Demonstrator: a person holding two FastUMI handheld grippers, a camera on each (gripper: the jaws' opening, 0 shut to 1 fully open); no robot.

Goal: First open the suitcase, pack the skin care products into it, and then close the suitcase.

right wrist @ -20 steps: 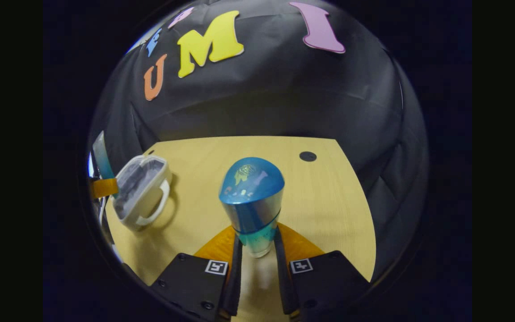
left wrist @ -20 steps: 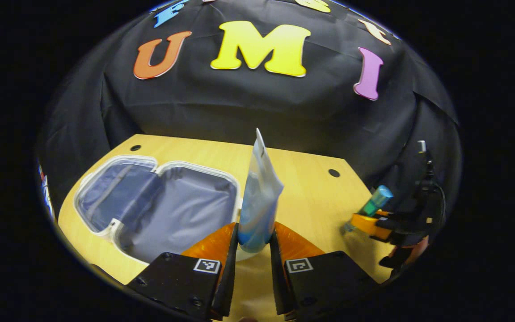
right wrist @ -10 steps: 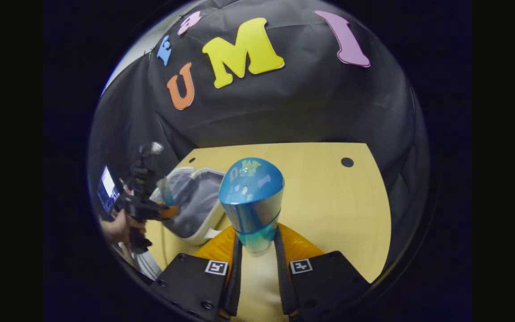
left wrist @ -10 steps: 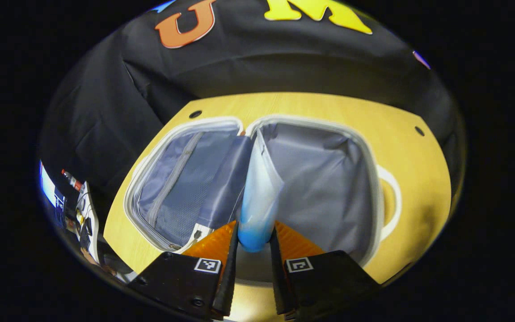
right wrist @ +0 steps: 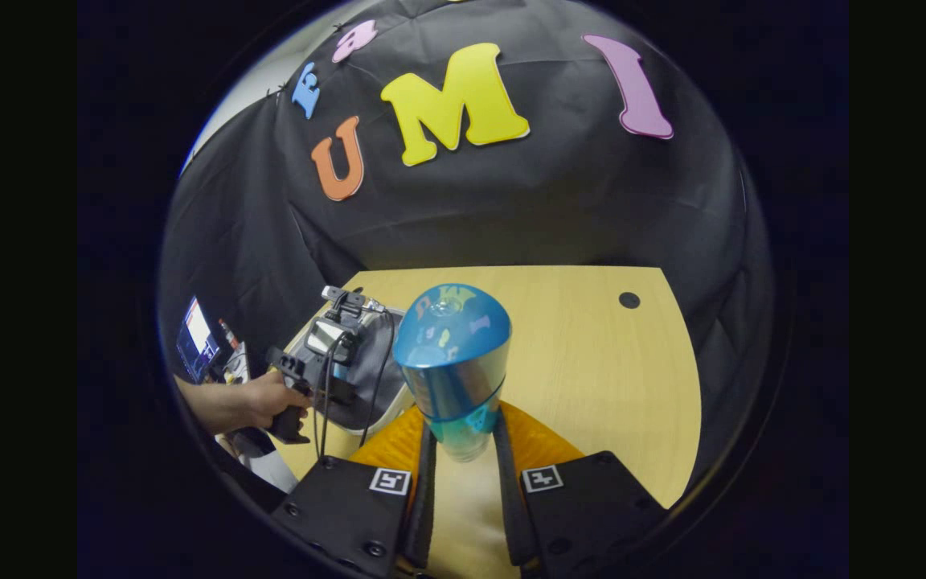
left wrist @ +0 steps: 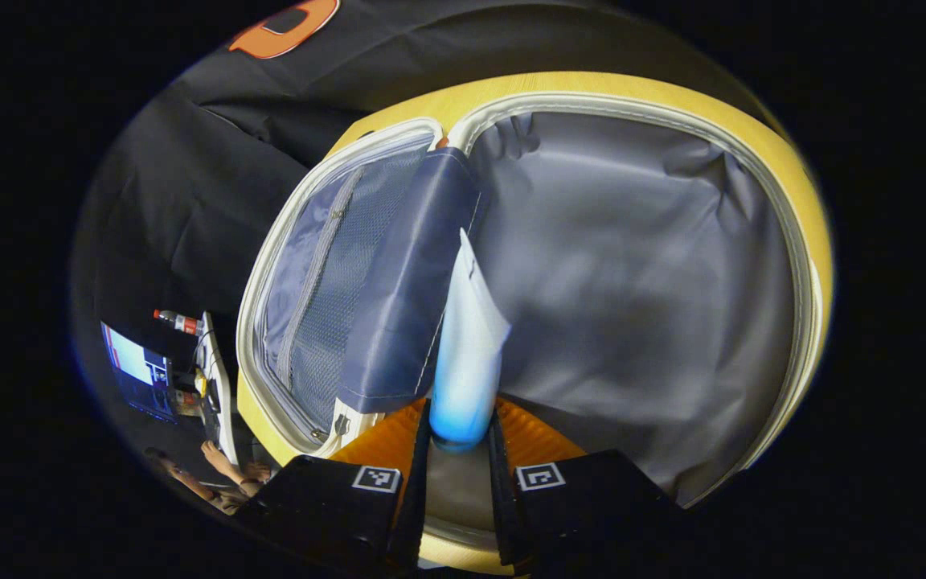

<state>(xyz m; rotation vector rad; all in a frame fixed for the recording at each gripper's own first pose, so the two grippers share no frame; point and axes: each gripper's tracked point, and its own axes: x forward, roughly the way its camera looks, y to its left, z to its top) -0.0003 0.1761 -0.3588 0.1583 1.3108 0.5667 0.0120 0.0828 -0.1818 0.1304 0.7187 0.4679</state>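
The left gripper is pinching a pale blue squeeze tube between both fingers, cap end down in the jaws, and it is hanging right over the open suitcase. The tube's crimped tip is pointing up over the grey-lined right half, just beside the navy divider flap that is folding across the meshed, zipped left half. Over in the right gripper view, the right gripper is clamping a teal bottle with a blue cap, both fingers pressing its lower end, and it is sitting above the bare wooden table, well apart from the case. A hand is gripping the left gripper's handle at the suitcase's edge, cables trailing. Black cloth is walling the booth behind, and a lit screen is glowing off to the left.
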